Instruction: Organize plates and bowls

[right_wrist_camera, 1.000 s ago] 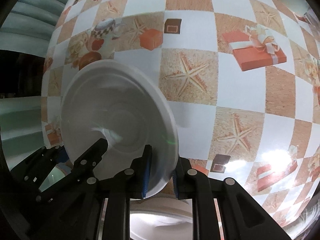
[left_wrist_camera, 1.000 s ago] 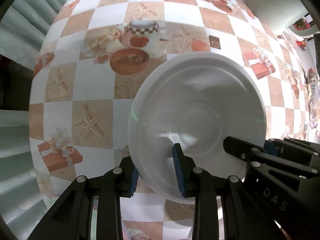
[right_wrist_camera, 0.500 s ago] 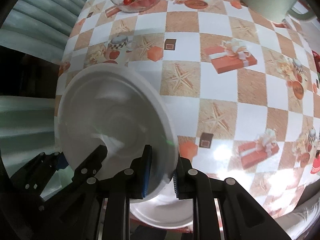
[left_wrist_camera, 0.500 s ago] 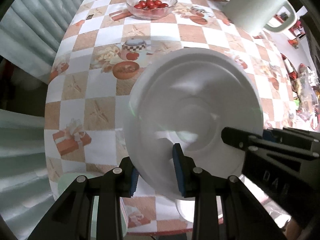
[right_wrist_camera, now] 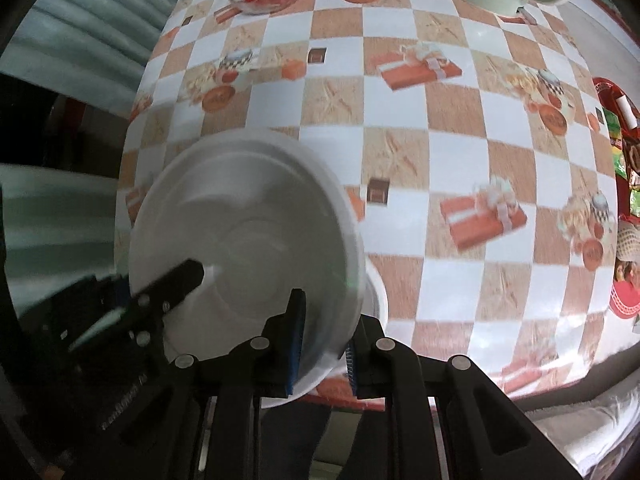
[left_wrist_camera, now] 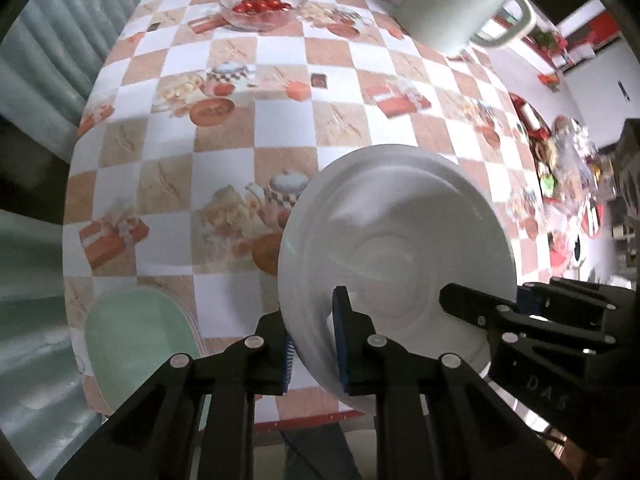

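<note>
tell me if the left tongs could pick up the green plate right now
Probably not: the left tongs are shut on the white plate's rim, shared with the right tongs. The green plate lies uncovered at the table edge.

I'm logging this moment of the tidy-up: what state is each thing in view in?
white plate: lifted off the table, tilted, gripped at opposite rim edges.
left gripper: shut on the plate's rim.
right gripper: shut on the plate's rim.
green plate: lying flat at the table edge.
glass bowl: upright, holding cherry tomatoes.
kettle: standing upright.
</note>
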